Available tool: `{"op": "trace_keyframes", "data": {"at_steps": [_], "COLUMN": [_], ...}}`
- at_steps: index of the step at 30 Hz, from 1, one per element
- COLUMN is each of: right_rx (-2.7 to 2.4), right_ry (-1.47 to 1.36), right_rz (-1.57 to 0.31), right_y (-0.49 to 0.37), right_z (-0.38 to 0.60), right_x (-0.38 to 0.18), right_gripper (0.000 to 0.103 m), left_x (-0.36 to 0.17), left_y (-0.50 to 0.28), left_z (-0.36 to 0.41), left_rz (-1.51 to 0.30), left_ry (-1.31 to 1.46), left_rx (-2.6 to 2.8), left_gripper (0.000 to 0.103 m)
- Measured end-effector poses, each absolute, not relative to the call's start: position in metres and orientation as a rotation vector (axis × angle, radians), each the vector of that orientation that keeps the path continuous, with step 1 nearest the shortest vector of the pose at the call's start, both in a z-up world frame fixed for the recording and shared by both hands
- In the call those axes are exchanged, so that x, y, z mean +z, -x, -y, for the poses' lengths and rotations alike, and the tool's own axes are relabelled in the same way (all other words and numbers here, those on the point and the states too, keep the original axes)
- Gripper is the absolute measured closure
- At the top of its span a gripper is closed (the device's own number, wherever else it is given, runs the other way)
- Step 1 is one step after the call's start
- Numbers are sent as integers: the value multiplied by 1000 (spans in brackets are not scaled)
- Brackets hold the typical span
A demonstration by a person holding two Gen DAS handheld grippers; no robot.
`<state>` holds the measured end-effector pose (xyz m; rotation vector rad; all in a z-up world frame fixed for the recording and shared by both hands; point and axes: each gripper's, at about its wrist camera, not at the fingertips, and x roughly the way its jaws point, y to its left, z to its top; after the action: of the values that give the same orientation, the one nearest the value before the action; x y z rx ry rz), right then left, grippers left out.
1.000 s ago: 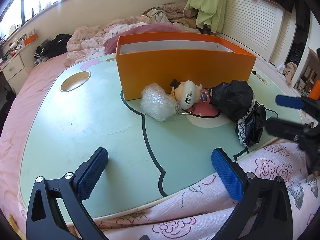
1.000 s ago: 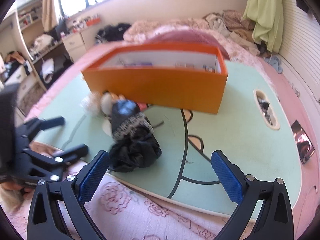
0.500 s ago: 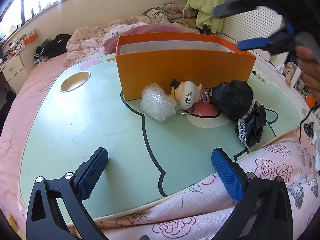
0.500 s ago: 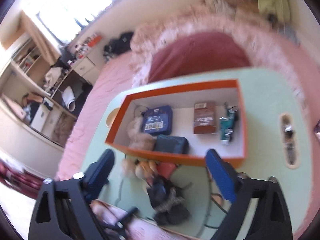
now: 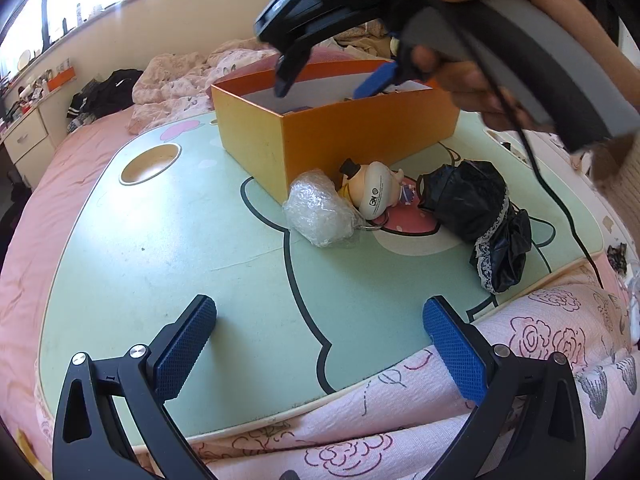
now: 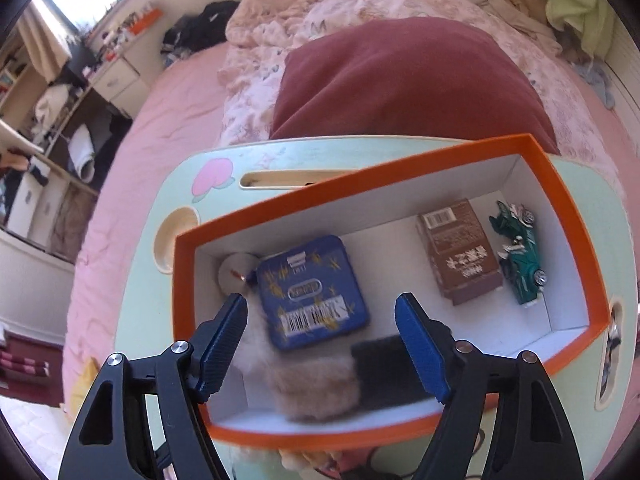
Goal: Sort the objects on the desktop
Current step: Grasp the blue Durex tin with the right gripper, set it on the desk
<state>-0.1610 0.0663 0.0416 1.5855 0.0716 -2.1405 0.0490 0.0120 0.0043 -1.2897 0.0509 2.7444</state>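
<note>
An orange box (image 5: pixel 360 136) stands on the green lap table (image 5: pixel 160 248). In front of it lie a bubble-wrap bundle (image 5: pixel 320 212), a toy figurine (image 5: pixel 376 192) and a black lace cloth (image 5: pixel 476 208). My left gripper (image 5: pixel 316 348) is open and empty, low over the table's near edge. My right gripper (image 6: pixel 320 344) is open and empty, hovering over the box (image 6: pixel 560 184); it also shows in the left wrist view (image 5: pixel 332 84). Inside the box lie a blue tin (image 6: pixel 312 292), a brown packet (image 6: pixel 460 256), a green toy car (image 6: pixel 520 252), a furry item (image 6: pixel 312 392) and a dark item (image 6: pixel 384 368).
The table rests on a bed with a pink floral blanket (image 5: pixel 520 360). A round cup hole (image 5: pixel 150 158) is at the table's far left. A dark red pillow (image 6: pixel 408 80) lies behind the box. A cable (image 5: pixel 560 208) hangs from the right gripper across the table.
My right gripper rose from the table's near edge and moved over the orange box, now looking down into it. The left gripper shifted slightly; the table objects stayed put.
</note>
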Motion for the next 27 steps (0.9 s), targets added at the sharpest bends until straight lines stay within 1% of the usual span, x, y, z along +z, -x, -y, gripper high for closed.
{"op": "trace_keyframes", "data": {"at_steps": [4, 6, 8, 9, 10, 11, 15, 17, 20, 23, 25, 27], "right_rx": [-2098, -2144, -2163, -2176, -2182, -2186, -2226, -2266, -2352, -2407, -2422, -2433], "right_ry": [-1635, -1633, -1686, -1683, -1672, -1680, -1625, -1565, -1377, -1199, -1113, -1091], "right_rz": [-227, -220, -290, -390, -421, -411, -330, -216, 39, 202, 255, 247], "right_y": [169, 174, 176, 173, 171, 171, 167, 166, 159, 142, 123, 99], "right_z": [-45, -47, -47, -43, -42, -44, -57, -73, -111, -146, -168, -194], "right_x": [19, 13, 6, 2, 1, -1, -5, 0, 28, 66, 90, 103], "right_gripper": [27, 26, 36, 37, 37, 37, 37, 38, 37, 37, 37, 37], "left_x": [5, 6, 5, 6, 6, 6, 6, 6, 6, 6, 6, 6], "left_y": [-48, -47, -47, -47, -47, -47, -46, -46, -46, -47, -47, -46], "left_z": [-13, -12, -12, -13, -12, -12, -11, -11, -11, -11, -11, -11], "left_rz": [-50, -48, -51, -52, -49, -48, -51, -52, -51, -50, -51, -50], "left_ry": [1287, 1288, 1291, 1290, 1290, 1289, 1287, 1287, 1287, 1287, 1287, 1287], "left_rx": [2743, 2740, 2740, 2740, 2739, 2739, 2740, 2740, 2740, 2741, 2741, 2741], "left_gripper": [1, 1, 1, 1, 1, 1, 1, 1, 1, 1, 1, 1]}}
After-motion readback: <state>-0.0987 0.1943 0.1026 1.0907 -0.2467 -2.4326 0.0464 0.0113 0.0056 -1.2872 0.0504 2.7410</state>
